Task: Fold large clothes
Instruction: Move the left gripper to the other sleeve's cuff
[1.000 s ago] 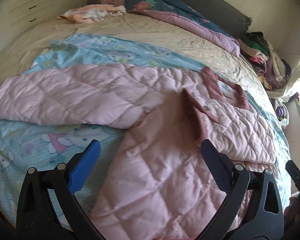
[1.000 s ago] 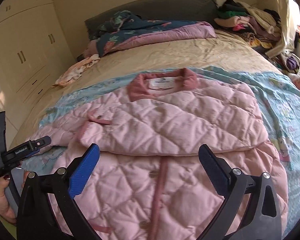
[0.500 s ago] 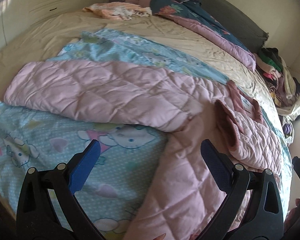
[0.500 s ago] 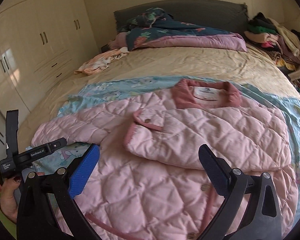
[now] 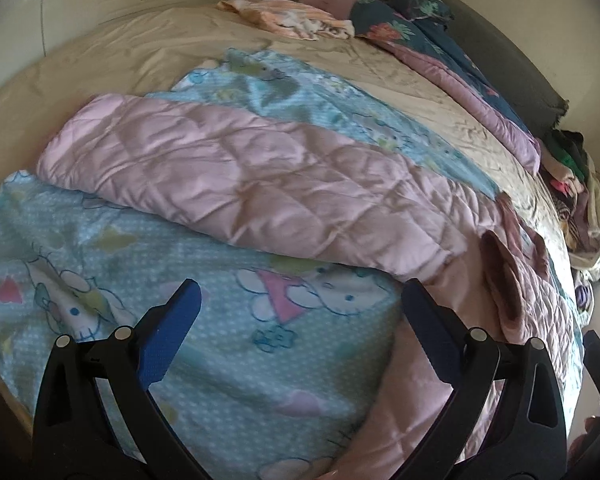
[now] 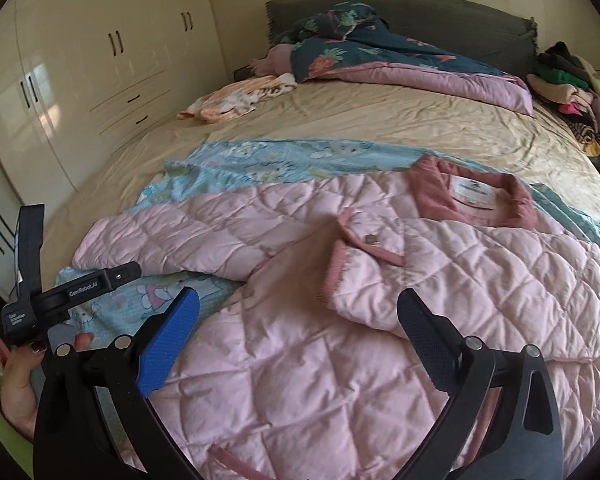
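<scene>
Bed point(image 6: 380, 128), beige sheet, fills both views. Cream wardrobe point(image 6: 100, 60) along its left side; grey headboard point(image 6: 440, 12) at far end.

Cartoon-print blue sheet point(image 5: 260, 360) spread over near part of bed. Pink quilted jacket point(image 6: 340, 360) lies flat on it, front up, collar point(image 6: 472, 196) w/ white label toward headboard. One sleeve point(image 5: 240, 184) stretched straight out to jacket's side over blue sheet. Other sleeve point(image 6: 460, 272) folded across the chest, cuff w/ snap button near centre.

Dark floral duvet w/ mauve lining point(image 6: 380, 60) bunched by headboard. Peach/white garment point(image 6: 240, 100) crumpled nr wardrobe side. Heap of mixed clothes point(image 6: 572, 92) at far right corner.

Left tool point(image 5: 300, 328): I read jaws wide apart, nothing between pads, hovering above blue sheet just below the stretched sleeve. In right cam I also see its body held by a hand point(image 6: 20, 380) w/ dark nail polish, at near left edge of bed.

Right tool point(image 6: 298, 332): jaws wide, empty, above jacket body, just short of the folded sleeve's lower edge. No contact w/ fabric that I can make out for either tool.
</scene>
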### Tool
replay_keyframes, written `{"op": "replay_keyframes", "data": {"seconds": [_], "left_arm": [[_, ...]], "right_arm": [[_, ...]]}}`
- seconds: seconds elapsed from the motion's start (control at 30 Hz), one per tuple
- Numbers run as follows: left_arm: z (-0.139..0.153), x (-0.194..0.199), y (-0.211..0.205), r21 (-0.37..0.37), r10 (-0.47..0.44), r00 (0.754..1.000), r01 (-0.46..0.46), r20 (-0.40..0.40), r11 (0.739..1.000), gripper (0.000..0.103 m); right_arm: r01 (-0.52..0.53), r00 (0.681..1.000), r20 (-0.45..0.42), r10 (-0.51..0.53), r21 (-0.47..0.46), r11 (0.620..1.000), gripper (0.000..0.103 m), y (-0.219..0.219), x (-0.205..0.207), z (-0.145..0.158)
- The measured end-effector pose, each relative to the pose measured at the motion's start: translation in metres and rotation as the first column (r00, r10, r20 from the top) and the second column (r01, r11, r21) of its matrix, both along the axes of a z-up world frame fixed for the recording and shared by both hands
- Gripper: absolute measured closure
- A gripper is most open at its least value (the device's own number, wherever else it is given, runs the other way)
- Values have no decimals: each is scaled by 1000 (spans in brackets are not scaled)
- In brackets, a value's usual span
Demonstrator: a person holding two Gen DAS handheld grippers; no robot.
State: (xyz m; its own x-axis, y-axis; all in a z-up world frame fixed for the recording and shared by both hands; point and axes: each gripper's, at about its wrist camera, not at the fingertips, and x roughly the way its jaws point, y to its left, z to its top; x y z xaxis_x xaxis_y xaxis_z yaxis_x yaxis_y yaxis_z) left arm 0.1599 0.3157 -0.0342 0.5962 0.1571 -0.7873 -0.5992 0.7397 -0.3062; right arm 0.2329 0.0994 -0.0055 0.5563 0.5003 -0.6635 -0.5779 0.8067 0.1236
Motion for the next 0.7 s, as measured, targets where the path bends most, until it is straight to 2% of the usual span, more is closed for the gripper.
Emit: {"op": "replay_keyframes", "data": {"seconds": [0.57,0.7], "left_arm": [[-26,-15,63,-48,142,990,-142,-5,989,9],[-39,-17,87,-96,197,980,-197,-12,976,9]], "right_arm": [[-52,999,-8,52,-40,998,4,34,4,-13],[-51,999,-14,50,-44,998,4,35,6,-16]]}}
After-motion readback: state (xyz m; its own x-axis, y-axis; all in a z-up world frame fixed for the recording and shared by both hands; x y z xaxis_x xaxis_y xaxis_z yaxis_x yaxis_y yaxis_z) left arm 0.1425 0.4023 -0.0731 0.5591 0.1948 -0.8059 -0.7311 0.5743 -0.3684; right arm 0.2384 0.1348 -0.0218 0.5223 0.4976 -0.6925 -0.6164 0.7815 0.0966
